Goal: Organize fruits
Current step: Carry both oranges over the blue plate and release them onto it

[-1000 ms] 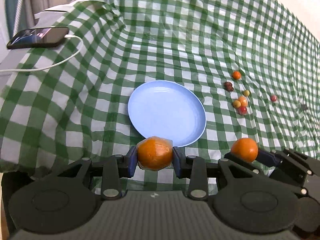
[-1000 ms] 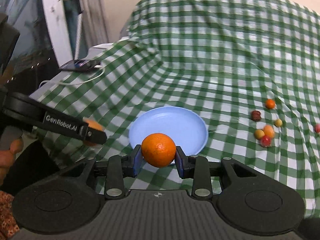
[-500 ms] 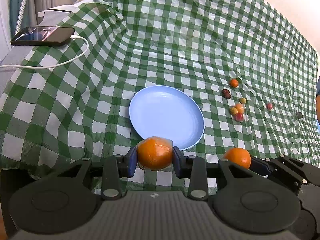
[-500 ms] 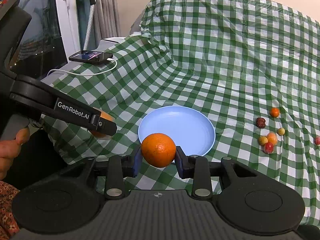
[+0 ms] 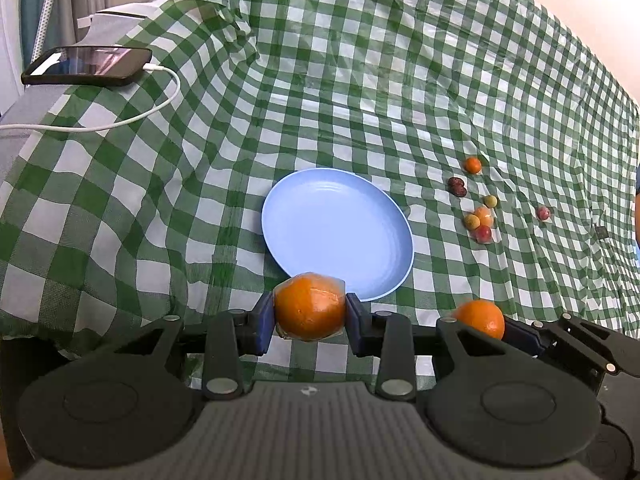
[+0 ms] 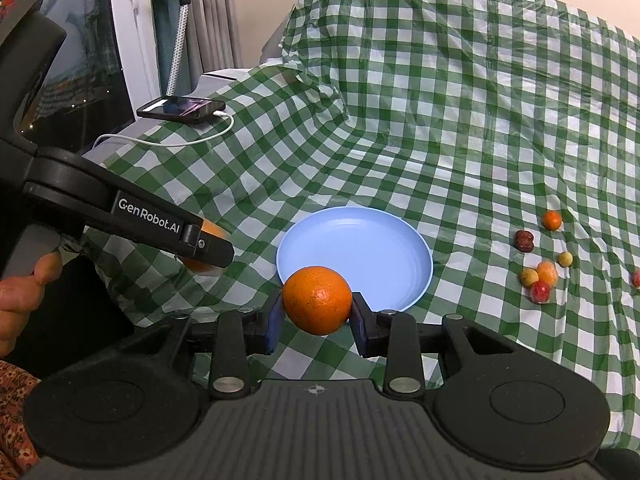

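Both grippers are carrying fruit to the empty blue plate (image 5: 338,232). The left gripper (image 5: 310,307) clamps a wrapped orange (image 5: 310,306) at the plate's 6 o'clock rim; the right gripper (image 6: 317,307) clamps a bare orange (image 6: 317,300) there too. Next, each likely moves over the plate and releases. The left gripper's side reads "GenRobot.AI".

Lying mid-cloth on the green-and-white checked tablecloth (image 5: 360,80): a round pale-blue plastic plate (image 5: 337,232). Sitting well to its right, a cluster of small round fruits (image 5: 478,220). Resting far left at the cloth's edge, a black smartphone (image 5: 86,66), its white charging cable (image 5: 120,122) trailing leftward off the cloth.
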A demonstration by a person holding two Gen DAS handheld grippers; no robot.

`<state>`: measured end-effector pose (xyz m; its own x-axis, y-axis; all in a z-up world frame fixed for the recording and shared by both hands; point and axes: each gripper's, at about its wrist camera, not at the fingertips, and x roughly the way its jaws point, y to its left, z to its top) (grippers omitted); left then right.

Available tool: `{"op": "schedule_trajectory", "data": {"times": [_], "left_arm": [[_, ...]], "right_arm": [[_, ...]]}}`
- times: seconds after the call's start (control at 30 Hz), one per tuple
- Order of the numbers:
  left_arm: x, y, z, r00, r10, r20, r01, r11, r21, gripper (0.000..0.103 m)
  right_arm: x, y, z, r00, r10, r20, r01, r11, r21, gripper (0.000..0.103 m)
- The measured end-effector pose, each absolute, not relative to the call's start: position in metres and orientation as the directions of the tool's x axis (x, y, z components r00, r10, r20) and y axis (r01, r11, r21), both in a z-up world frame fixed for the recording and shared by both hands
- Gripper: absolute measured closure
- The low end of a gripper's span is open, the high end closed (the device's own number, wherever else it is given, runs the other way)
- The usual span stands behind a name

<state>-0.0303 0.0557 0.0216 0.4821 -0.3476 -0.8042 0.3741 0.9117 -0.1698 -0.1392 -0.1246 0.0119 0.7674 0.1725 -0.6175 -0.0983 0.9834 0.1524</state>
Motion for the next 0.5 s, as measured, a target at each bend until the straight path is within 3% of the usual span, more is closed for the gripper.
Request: {"op": "schedule_trajectory", "data": {"times": [0.5], "left_arm": [[-0.005,0.045,0.020,0.490,-0.339,-0.803,0.370,0.915,-0.160,0.063]], "right_arm": [[-0.116,-0.129,0.007,0.766,0.153,-0.624,-0.086,0.987,0.137,0.067]]}}
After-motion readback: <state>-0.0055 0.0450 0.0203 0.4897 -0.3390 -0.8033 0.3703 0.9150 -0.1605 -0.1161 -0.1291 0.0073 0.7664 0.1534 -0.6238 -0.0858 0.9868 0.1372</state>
